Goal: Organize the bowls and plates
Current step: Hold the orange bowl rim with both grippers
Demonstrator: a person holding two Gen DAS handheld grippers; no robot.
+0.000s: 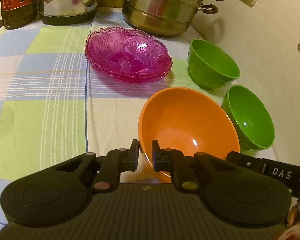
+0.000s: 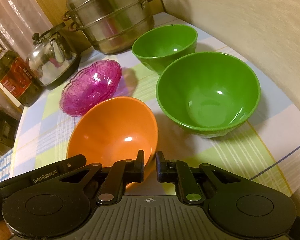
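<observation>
checked cloth [image 1: 50, 80] bears glossy orange bowl [image 1: 188, 124], tilted, empty.

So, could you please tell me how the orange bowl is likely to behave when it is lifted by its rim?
The orange bowl looks like smooth, glossy plastic, so it is probably light and stiff, not fragile. Its shiny wall may slip between the pads. It already sits tilted, with each tool pinching its rim, so it could swing unless both rise together.

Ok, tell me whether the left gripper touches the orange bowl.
Touching: the left wrist view shows the left gripper pinching the orange bowl by its rim.
</observation>
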